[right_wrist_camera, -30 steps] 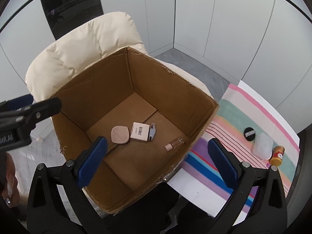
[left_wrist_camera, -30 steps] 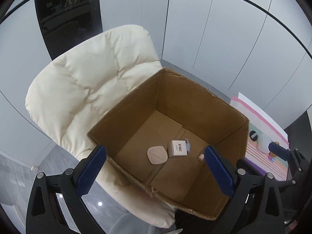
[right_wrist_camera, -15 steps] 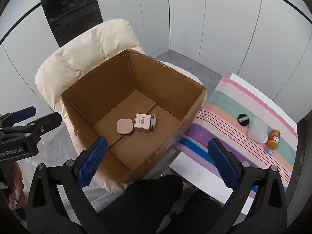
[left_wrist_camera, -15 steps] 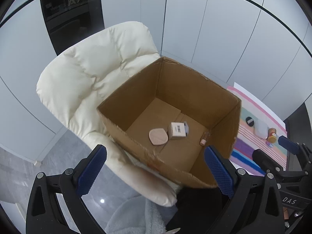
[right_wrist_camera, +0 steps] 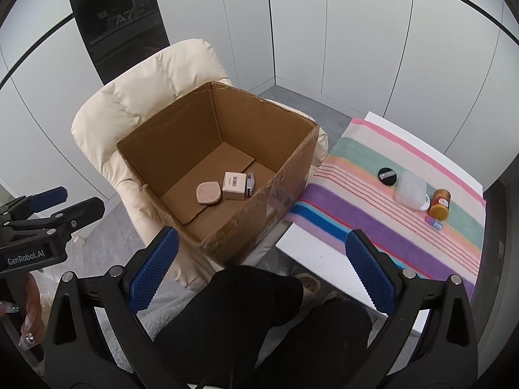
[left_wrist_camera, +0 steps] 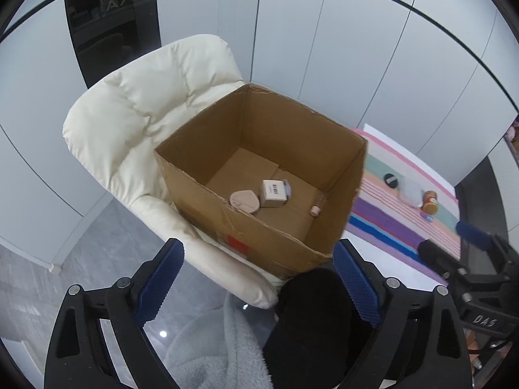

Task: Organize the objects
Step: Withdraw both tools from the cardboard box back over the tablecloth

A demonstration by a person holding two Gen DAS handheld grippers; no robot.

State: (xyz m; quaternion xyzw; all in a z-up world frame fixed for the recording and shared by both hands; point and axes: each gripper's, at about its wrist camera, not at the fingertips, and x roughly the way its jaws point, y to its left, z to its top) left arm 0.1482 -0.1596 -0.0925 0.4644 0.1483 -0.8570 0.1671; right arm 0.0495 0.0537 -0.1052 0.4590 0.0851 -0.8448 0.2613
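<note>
An open cardboard box (left_wrist_camera: pixel 259 236) (right_wrist_camera: pixel 279 181) sits on a cream padded chair (left_wrist_camera: pixel 136 123) (right_wrist_camera: pixel 136 103). Inside lie a pink flat pad (left_wrist_camera: pixel 244 201) (right_wrist_camera: pixel 209 193), a small white carton with a barcode (left_wrist_camera: pixel 273 193) (right_wrist_camera: pixel 234 185), a grey-blue item beside it (right_wrist_camera: pixel 250 184) and a small vial (left_wrist_camera: pixel 316 209). On a striped cloth (right_wrist_camera: pixel 389 214) (left_wrist_camera: pixel 399 220) lie a black disc (right_wrist_camera: pixel 387 174), a clear pouch (right_wrist_camera: pixel 410 189), an orange-lidded jar (right_wrist_camera: pixel 439 204) and a small purple item (right_wrist_camera: pixel 433 223). My left gripper (left_wrist_camera: pixel 259 283) and right gripper (right_wrist_camera: pixel 256 269) are both open, empty, held back from the box.
The person's black-clad legs (right_wrist_camera: pixel 266 321) and a grey fleece (left_wrist_camera: pixel 220 350) fill the foreground. White wall panels (right_wrist_camera: pixel 356 32) and a dark panel (left_wrist_camera: pixel 110 16) stand behind the chair. The striped cloth covers a white table (right_wrist_camera: pixel 321 259) right of the box.
Both grippers have pulled back and up from the box, so it looks smaller and farther. The table items have come into view. Both stay open and empty.
</note>
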